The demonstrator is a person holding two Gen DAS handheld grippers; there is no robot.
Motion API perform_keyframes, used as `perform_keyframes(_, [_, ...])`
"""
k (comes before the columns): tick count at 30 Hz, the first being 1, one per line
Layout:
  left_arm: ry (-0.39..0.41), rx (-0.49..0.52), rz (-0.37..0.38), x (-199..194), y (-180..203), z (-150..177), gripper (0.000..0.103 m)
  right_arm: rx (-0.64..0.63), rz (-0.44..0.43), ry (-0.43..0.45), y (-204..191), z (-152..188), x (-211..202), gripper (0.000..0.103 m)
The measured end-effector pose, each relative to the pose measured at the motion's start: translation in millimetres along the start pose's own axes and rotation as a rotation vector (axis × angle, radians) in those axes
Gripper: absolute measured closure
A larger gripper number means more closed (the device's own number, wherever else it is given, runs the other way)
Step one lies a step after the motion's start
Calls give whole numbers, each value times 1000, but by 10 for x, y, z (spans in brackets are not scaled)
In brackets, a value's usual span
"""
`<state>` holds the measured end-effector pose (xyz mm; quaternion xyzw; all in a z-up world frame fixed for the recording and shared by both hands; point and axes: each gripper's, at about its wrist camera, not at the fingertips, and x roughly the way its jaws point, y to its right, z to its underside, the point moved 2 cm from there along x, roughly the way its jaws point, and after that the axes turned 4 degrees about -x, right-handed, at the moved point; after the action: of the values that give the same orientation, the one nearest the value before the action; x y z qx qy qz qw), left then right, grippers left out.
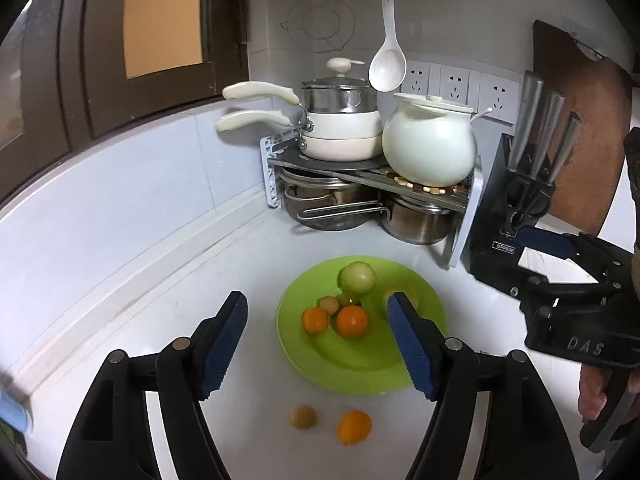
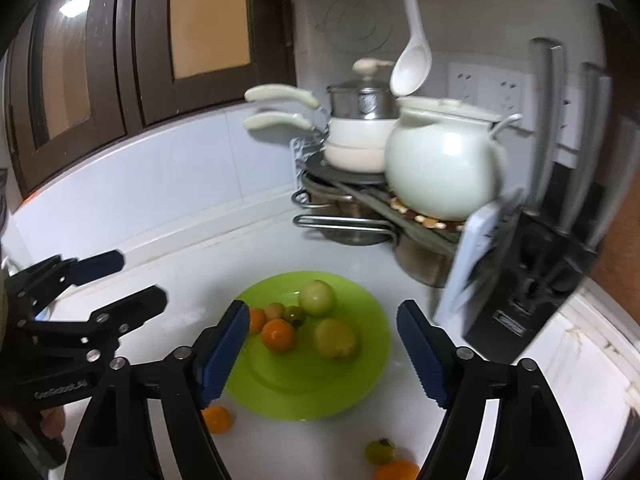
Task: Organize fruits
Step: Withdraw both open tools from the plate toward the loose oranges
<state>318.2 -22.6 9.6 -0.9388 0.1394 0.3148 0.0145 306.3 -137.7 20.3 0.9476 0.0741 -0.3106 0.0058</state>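
A lime green plate (image 1: 352,356) (image 2: 304,384) lies on the white counter. It holds two pale green round fruits (image 2: 317,298) (image 2: 334,338), two oranges (image 1: 352,321) (image 1: 315,320) and two small fruits. A brownish fruit (image 1: 303,416) and an orange (image 1: 354,427) lie on the counter in front of the plate. The right wrist view also shows a small green fruit (image 2: 379,451) and another orange (image 2: 396,471) near its bottom edge. My left gripper (image 1: 318,320) hangs open above the plate's near side, empty. My right gripper (image 2: 323,320) is open and empty too, above the plate.
A corner rack (image 1: 360,172) carries stacked white pans, a steel pot and a round white crock (image 1: 430,144), with steel pots beneath. A black knife block (image 1: 516,200) stands right of it. A white spoon (image 1: 387,60) hangs above. Tiled wall runs along the left.
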Motion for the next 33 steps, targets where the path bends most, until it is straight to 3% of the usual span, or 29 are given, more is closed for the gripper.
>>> perform_keyframes(10, [42,-20,-31,-331,-9,406,20,47,98,32,48,347,-370,20])
perform_keyframes(18, [14,-49,-34,-380,33,751,19,65,168,48,43,670,-608,20])
perform_keyframes(33, [-43,46,-65,-172,219,1189,19,180,207,-106,281,1237,-462,20])
